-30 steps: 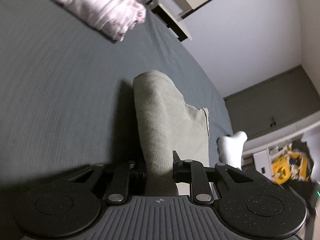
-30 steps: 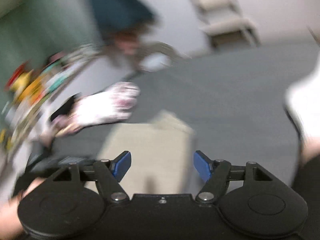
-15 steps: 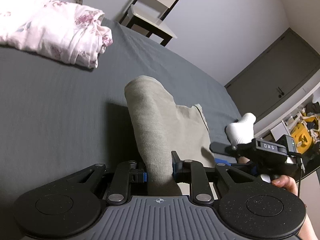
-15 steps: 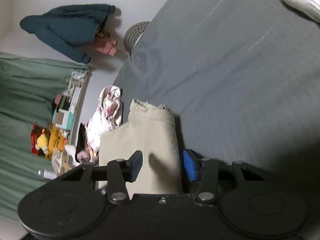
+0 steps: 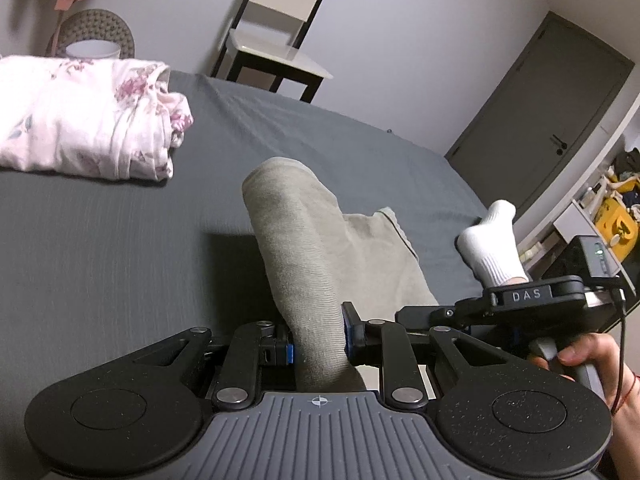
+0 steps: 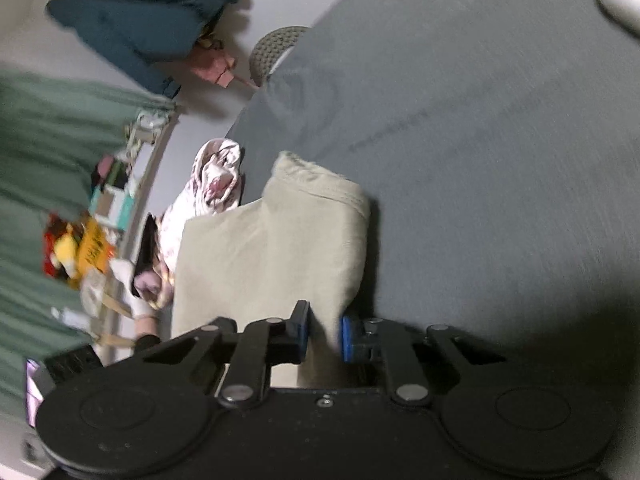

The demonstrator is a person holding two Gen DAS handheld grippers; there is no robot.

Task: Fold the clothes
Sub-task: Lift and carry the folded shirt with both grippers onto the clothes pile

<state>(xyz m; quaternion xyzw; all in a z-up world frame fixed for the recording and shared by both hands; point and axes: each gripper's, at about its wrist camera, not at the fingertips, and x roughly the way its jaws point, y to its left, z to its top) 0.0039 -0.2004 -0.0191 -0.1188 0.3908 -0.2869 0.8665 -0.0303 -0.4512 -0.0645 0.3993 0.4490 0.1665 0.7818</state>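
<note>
While both grippers pinch the same beige cloth (image 5: 316, 248), the fold could go wrong in a few ways. If one hand pulls harder than the other, the cloth may slip out of a grip, because each one holds only a small bit near the edge. If the two hands do not move together, the layers could slide apart and the fold would end up crooked. The cloth could also be dragged toward the pink flowered clothes (image 5: 88, 120), which sit near it at about ten o'clock in the left view, and bump them.

The left gripper (image 5: 317, 344) is closed on a thick rolled edge of the cloth, which sticks up between its fingers. It points forward and a little down across the gray bed (image 5: 120, 240). The right gripper (image 6: 322, 332) is squeezed tight on another edge of the same cloth. It looks turned onto its side, since the room appears tipped over in its view. A hand (image 5: 584, 360) holds its handle at about four o'clock in the left view.

The cloth lies in the middle of the bed, partly flat and partly lifted. A foot in a white sock (image 5: 492, 248) rests on the bed near it at about three o'clock.
</note>
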